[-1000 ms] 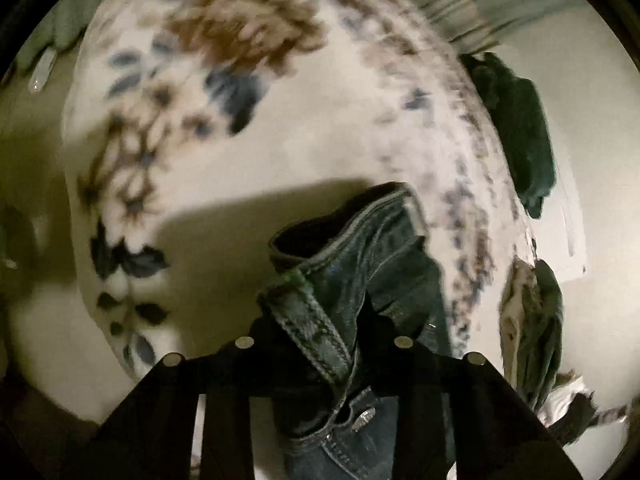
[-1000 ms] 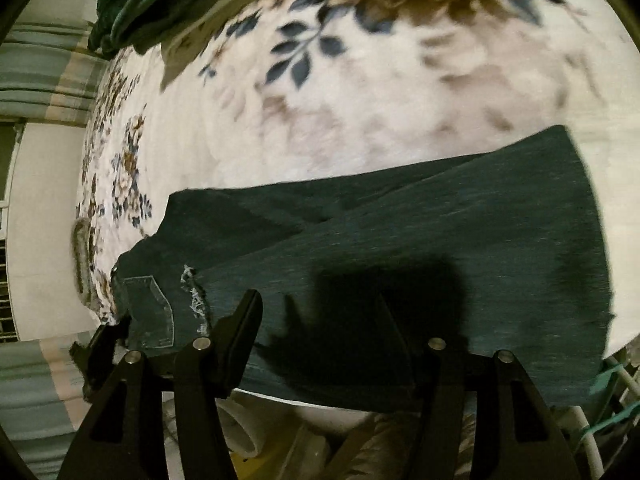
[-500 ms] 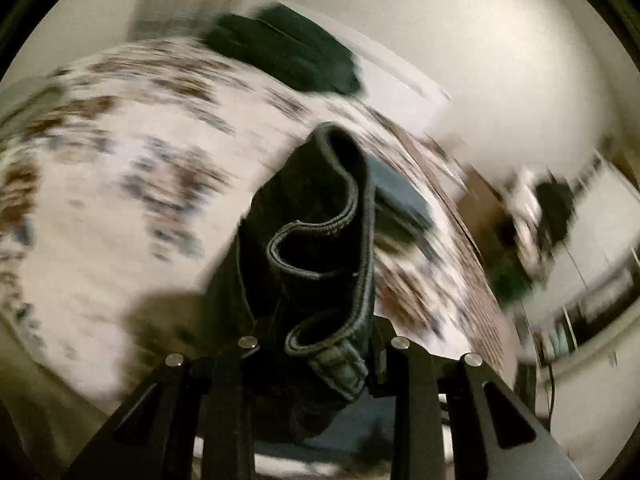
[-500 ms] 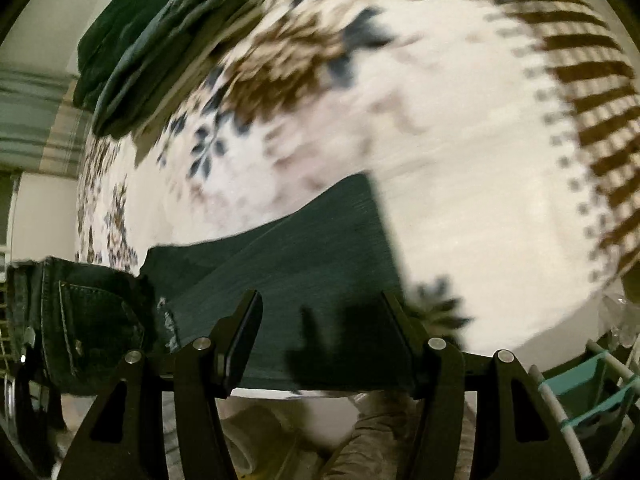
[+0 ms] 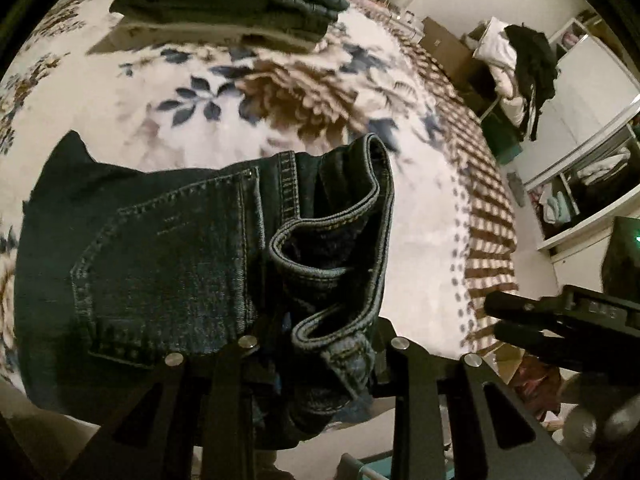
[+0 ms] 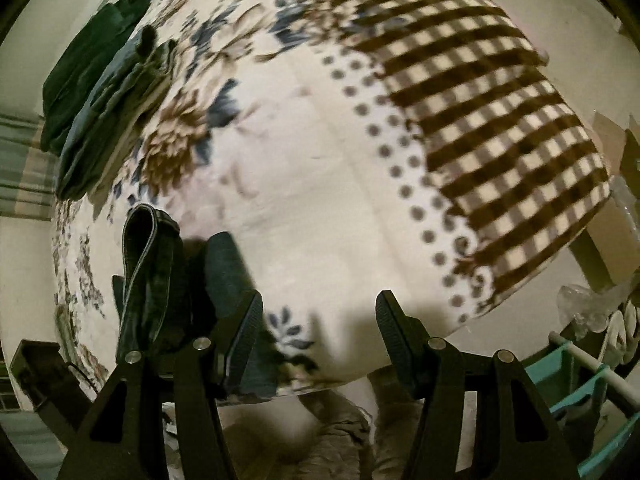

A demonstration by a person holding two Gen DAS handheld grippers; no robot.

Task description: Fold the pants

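Observation:
The dark blue jeans (image 5: 168, 264) hang over the floral blanket (image 5: 208, 80), back pocket facing me. My left gripper (image 5: 320, 344) is shut on their bunched waistband (image 5: 340, 256), which curls up between the fingers. In the right wrist view the same jeans (image 6: 148, 272) rise at the lower left, beside the left gripper (image 6: 40, 376). My right gripper (image 6: 318, 312) stands open above the bare blanket (image 6: 320, 168), with nothing between its fingers. It also shows at the right edge of the left wrist view, right gripper (image 5: 560, 320).
A stack of folded dark clothes (image 5: 224, 0) lies at the far side of the bed (image 6: 100, 92). The blanket's checked end (image 6: 480, 120) hangs toward the right. Open shelves (image 5: 580, 184) and a heap of clothes (image 5: 516, 60) stand beyond. A teal rack (image 6: 580, 380) sits below the bed's edge.
The left gripper has swung across the bed and rolled, carrying the waistband toward the right gripper. The right gripper has slid off the trouser legs to bare blanket, still open.

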